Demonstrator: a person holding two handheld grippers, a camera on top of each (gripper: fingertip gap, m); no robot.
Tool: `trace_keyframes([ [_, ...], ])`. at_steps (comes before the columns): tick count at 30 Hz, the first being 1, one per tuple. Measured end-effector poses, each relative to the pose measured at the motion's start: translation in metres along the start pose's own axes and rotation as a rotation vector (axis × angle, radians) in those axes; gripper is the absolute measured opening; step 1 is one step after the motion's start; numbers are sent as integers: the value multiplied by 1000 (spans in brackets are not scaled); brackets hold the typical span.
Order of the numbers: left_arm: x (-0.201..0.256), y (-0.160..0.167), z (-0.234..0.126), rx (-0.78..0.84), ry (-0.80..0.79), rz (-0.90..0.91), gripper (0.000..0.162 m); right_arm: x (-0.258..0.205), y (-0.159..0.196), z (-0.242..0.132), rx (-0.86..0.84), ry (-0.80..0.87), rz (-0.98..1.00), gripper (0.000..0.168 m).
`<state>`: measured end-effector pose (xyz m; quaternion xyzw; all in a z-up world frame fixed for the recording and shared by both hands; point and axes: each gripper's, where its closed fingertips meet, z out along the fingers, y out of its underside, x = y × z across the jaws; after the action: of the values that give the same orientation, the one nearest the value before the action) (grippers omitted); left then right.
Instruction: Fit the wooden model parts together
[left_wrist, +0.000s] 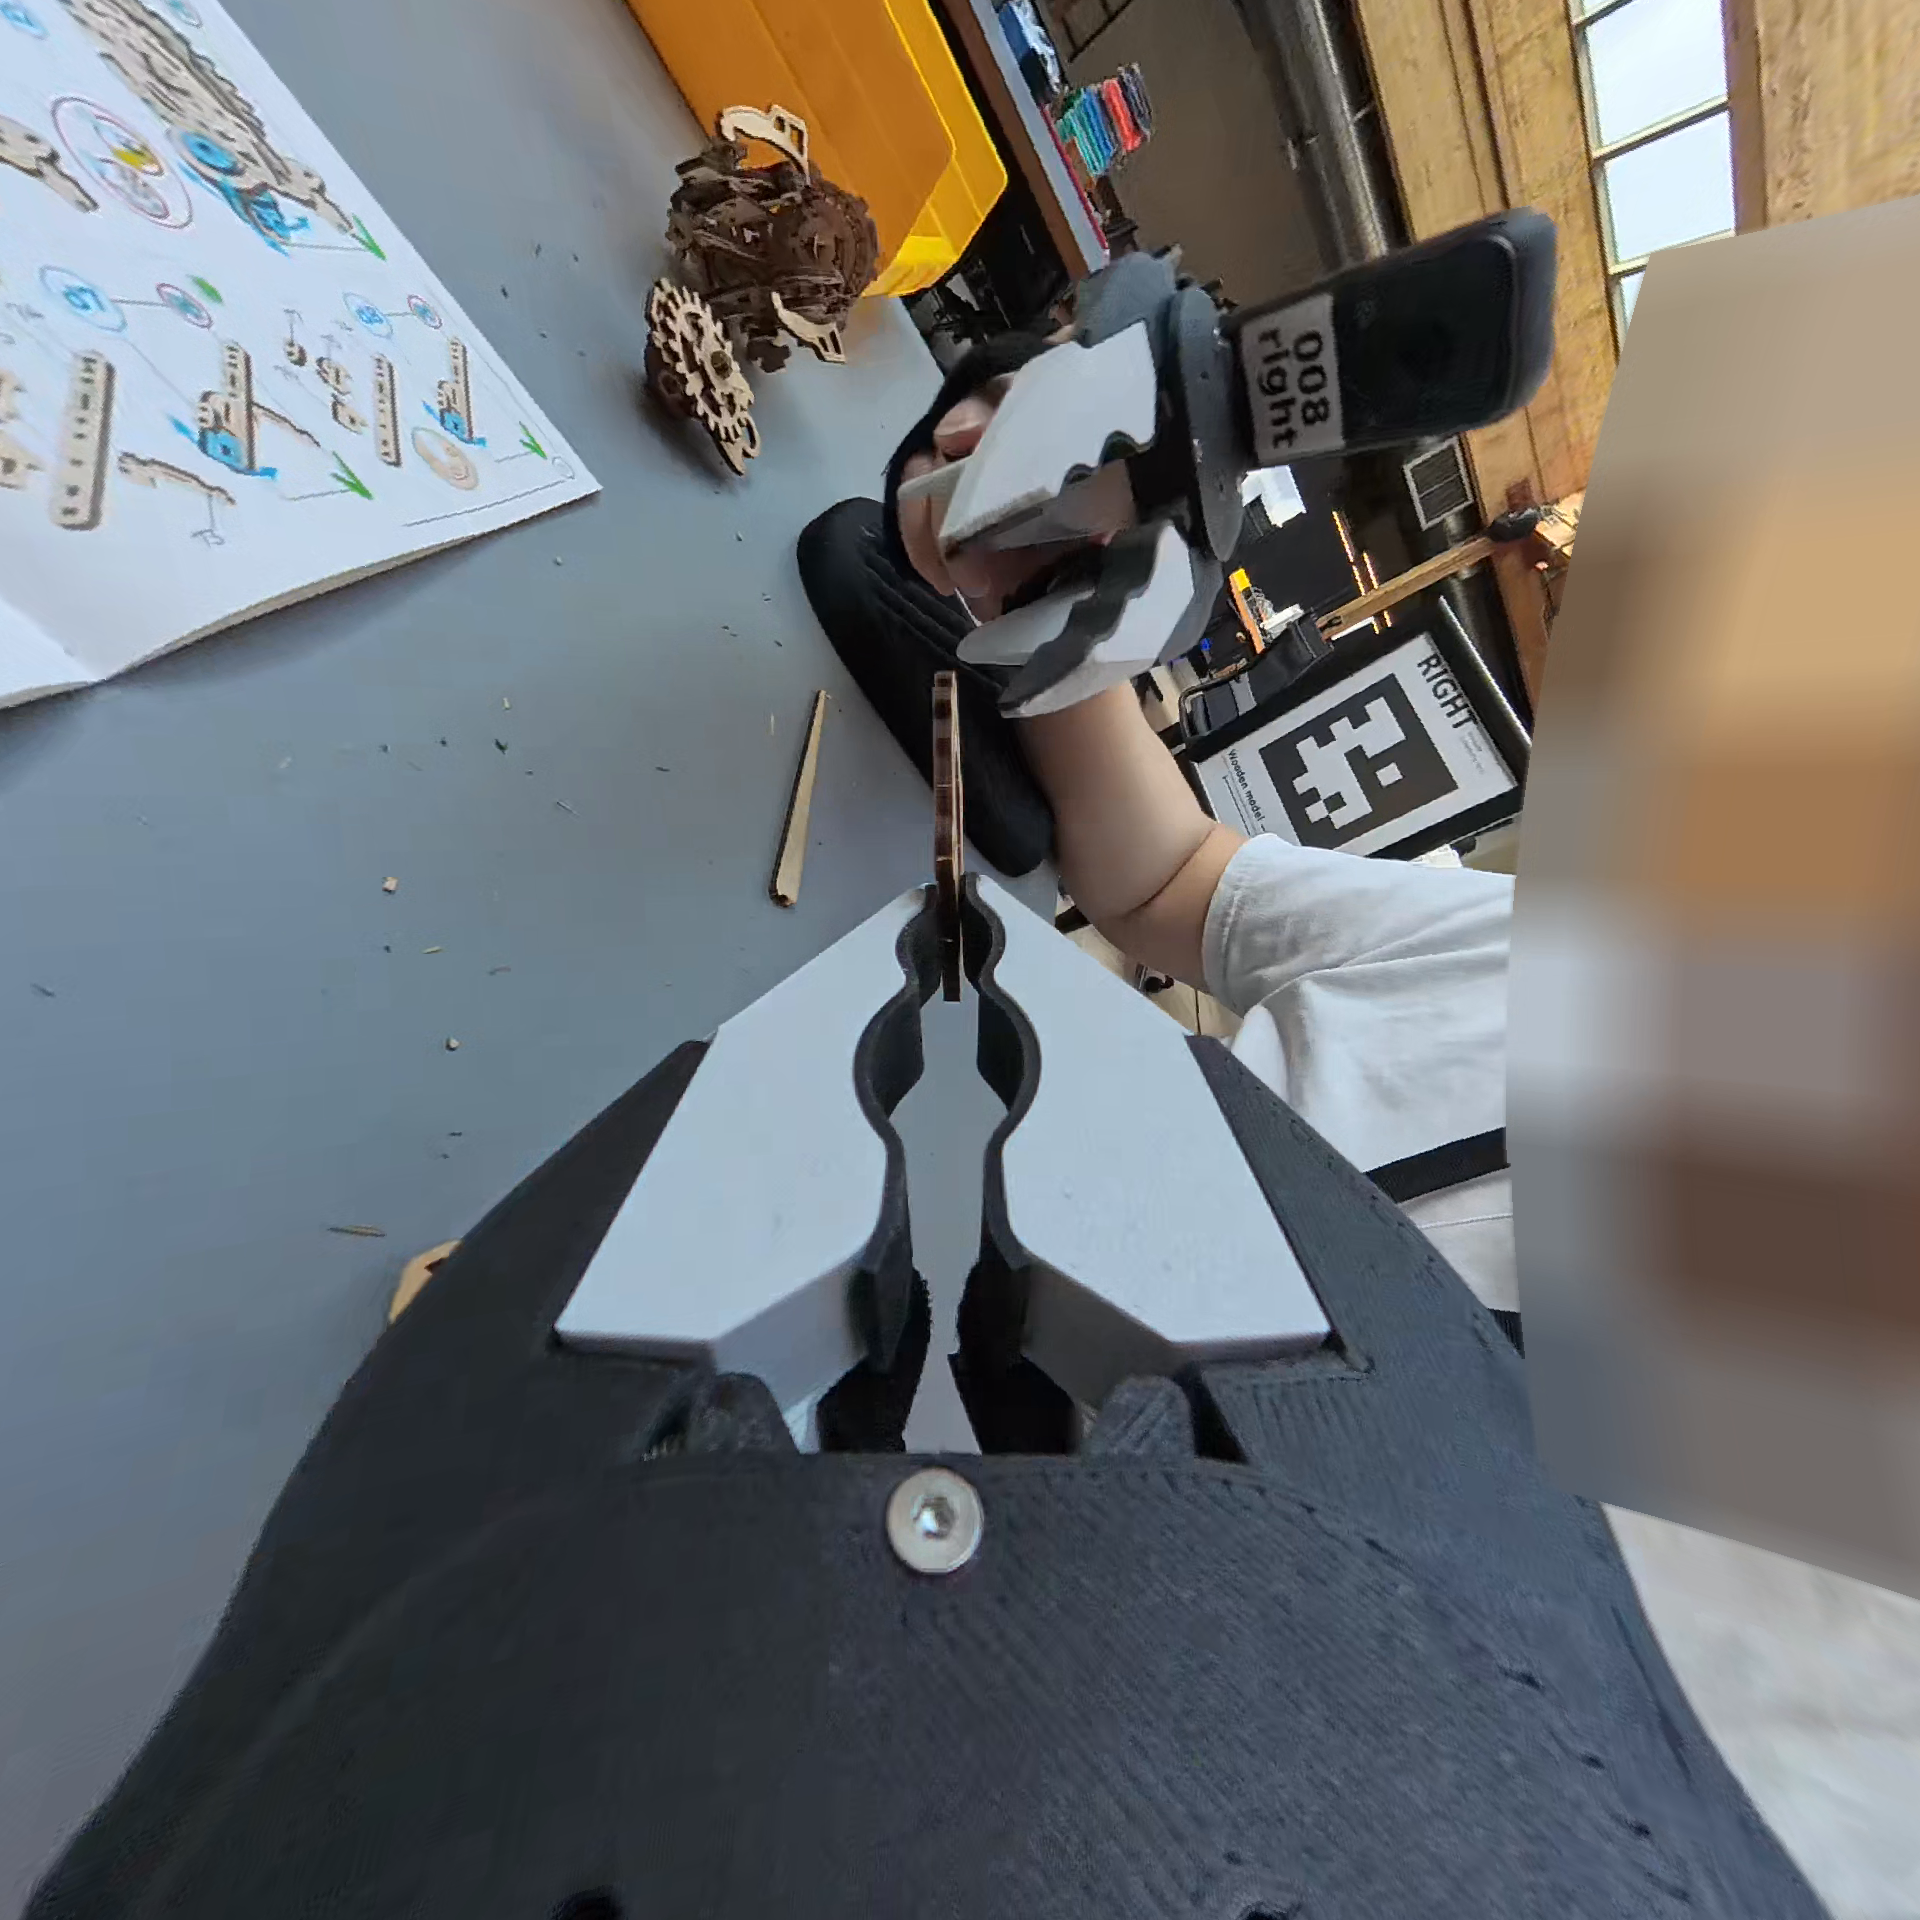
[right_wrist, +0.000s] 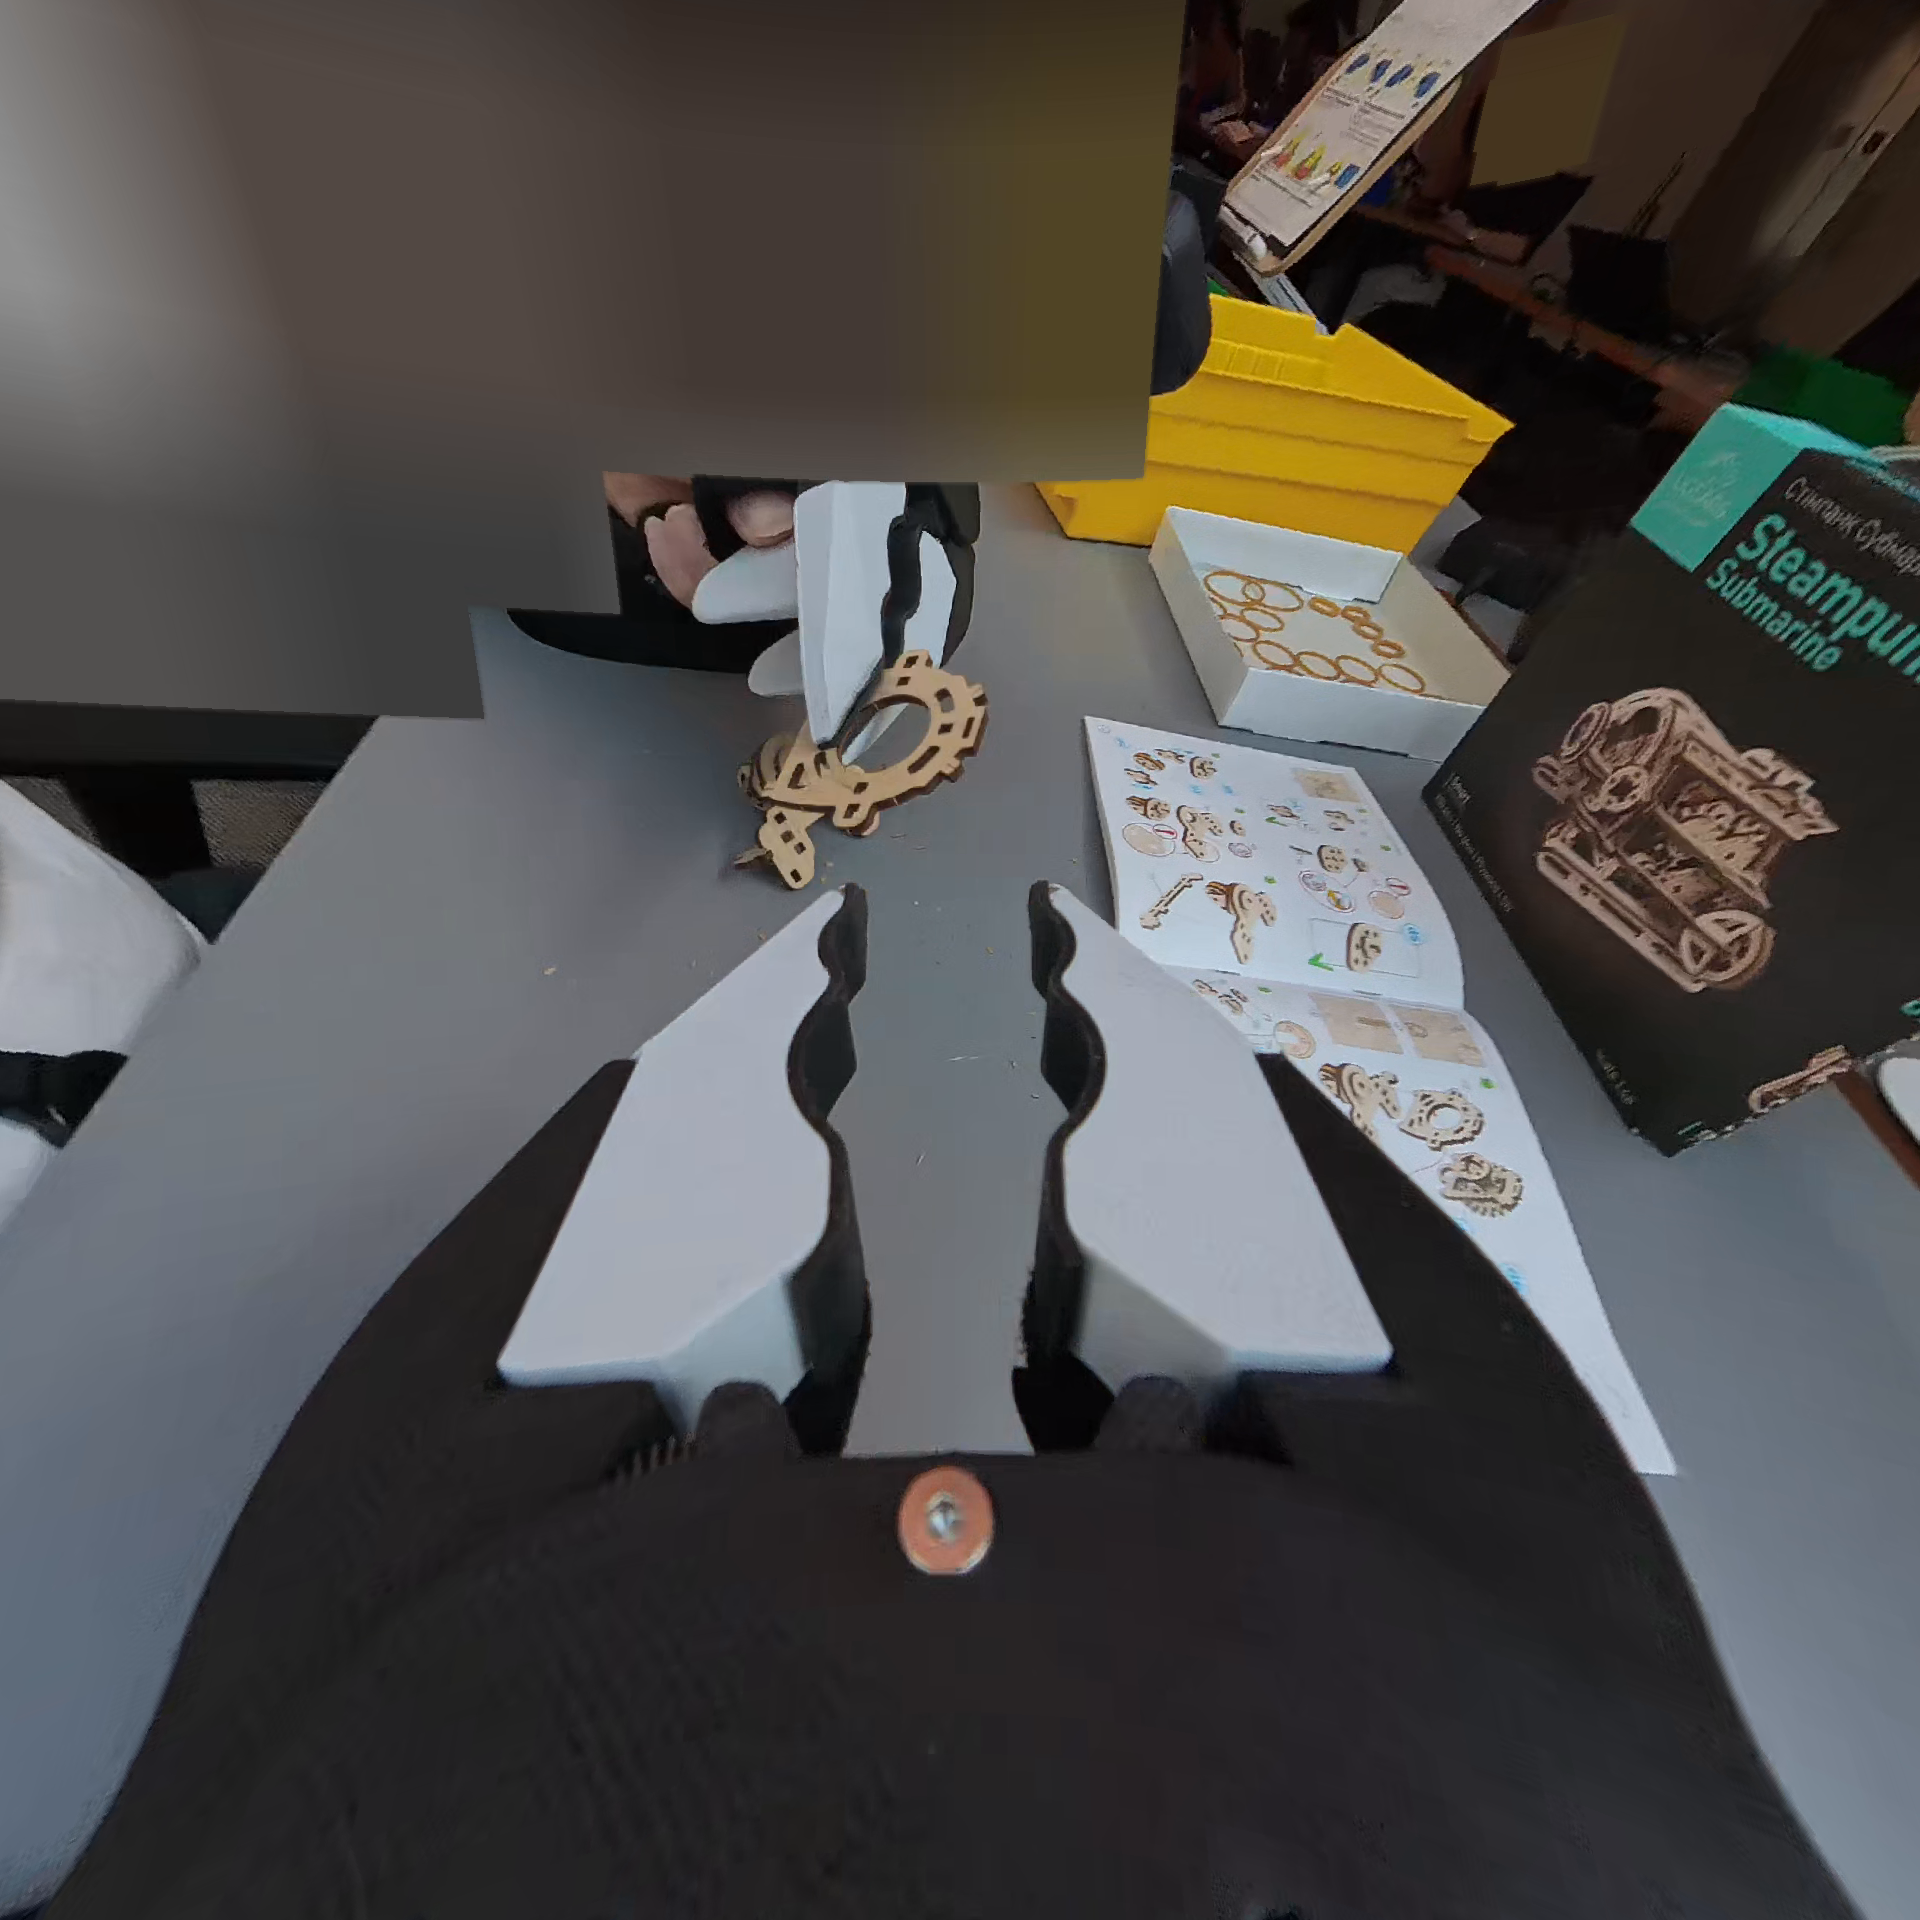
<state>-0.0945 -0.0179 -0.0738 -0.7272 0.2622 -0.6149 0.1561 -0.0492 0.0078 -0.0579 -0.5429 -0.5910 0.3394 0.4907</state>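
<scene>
My left gripper (left_wrist: 948, 920) is shut on a thin wooden part (left_wrist: 948, 790), seen edge-on and sticking straight out past the fingertips. In the right wrist view this part is a flat ring plate with slots and teeth (right_wrist: 930, 717), pinched at its inner rim by the left gripper (right_wrist: 847, 727) and held low over the grey table (right_wrist: 468, 1039). Smaller wooden parts (right_wrist: 787, 831) sit at its lower left; I cannot tell if they are joined to it. My right gripper (right_wrist: 945, 909) is open and empty, a little short of the plate. It also shows in the left wrist view (left_wrist: 951, 577), raised above the table edge.
An instruction booklet (right_wrist: 1278, 883) lies to the right, with a white tray of wooden rings (right_wrist: 1309, 634), a yellow bin (right_wrist: 1299, 436) and a dark product box (right_wrist: 1704, 810) behind. In the left wrist view, a half-built wooden model (left_wrist: 758, 270) and a wooden stick (left_wrist: 798, 800) lie on the table. My hands' fingertips stand some 6 cm from each other.
</scene>
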Motion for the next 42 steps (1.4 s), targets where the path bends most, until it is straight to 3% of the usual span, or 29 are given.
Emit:
trace_keyframes([
  [5, -8, 8, 1, -32, -5, -84, 0, -13, -4, 16, -132, 156, -383, 39],
  [8, -8, 16, 3, -80, -10, -102, 0, -22, 1, 25, -179, 126, -410, 43],
  [16, -17, 23, 9, -152, -142, -41, 0, -14, 3, 38, -162, 46, 92, 40],
  [21, -18, 30, 14, -214, -175, 5, 0, -18, 20, 49, -262, 20, 132, 29],
  [27, -16, 49, 11, -339, -206, 133, 0, -50, 30, 56, -263, -276, 336, 22],
  [32, -7, 62, 4, -433, -186, 152, 0, -68, 10, 58, -236, -555, 583, 22],
  [34, -7, 63, 0, -467, -196, 171, 0, -71, 14, 59, -306, -620, 577, 3],
  [35, -9, 63, -2, -477, -213, 184, 0, -71, 15, 61, -323, -635, 572, 2],
  [37, -13, 56, -7, -452, -248, 189, 1, -65, 11, 65, -311, -628, 584, 1],
  [39, -16, 43, -15, -355, -277, 169, 28, -53, 3, 69, -230, -602, 635, 1],
  [40, -15, 38, -20, -302, -272, 154, 32, -47, -2, 69, -180, -600, 683, 1],
  [42, -9, 31, -27, -185, -219, 130, 28, -37, -8, 66, -109, -598, 757, 1],
])
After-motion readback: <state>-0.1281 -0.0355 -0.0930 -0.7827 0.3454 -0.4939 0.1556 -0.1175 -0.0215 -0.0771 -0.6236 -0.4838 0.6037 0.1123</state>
